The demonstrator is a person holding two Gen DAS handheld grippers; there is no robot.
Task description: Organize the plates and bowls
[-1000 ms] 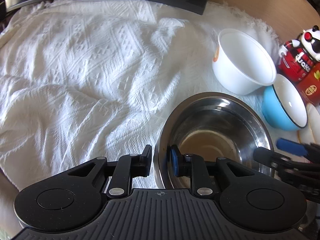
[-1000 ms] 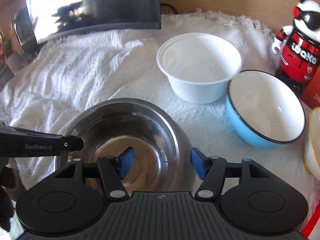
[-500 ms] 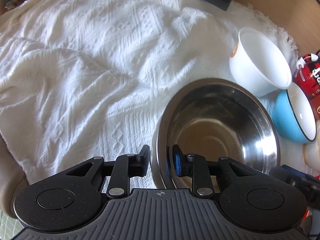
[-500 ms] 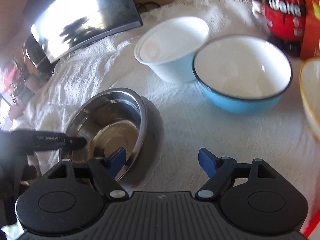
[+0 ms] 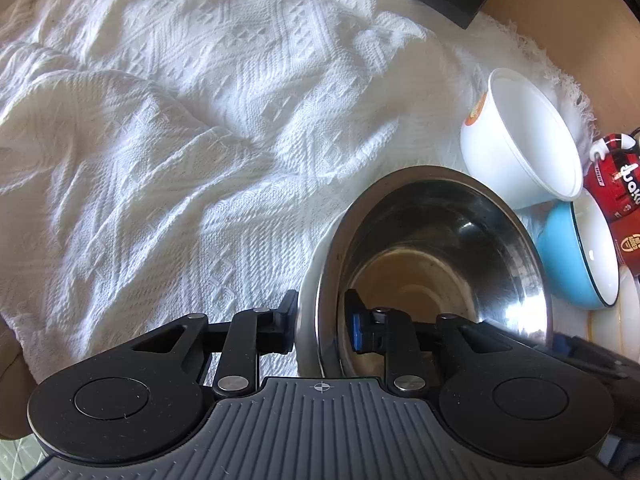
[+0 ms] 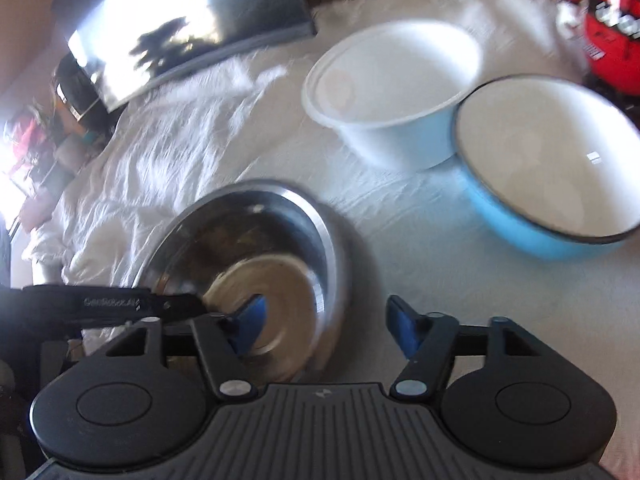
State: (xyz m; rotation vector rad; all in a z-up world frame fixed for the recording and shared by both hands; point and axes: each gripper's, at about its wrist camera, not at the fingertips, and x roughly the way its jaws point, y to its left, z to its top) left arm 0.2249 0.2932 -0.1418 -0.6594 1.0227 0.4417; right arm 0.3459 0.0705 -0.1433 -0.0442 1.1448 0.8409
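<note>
My left gripper (image 5: 322, 330) pinches the metal bowl's (image 5: 440, 248) rim, tipping it on the white cloth (image 5: 180, 140). Only the right view shows my right gripper (image 6: 324, 326), closing, the bowl's edge between its fingers.

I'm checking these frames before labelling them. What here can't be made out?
- Cream dish: left wrist view, cut off by the right edge; plate or bowl unclear.
- Red figure: right wrist view, motion-blurred and cropped by the corner; lettering unreadable.
- Steel bowl: its underside is out of sight in both views, so I cannot tell whether it touches the white cloth.
- Right gripper: closing, nothing clearly pressed.
</note>
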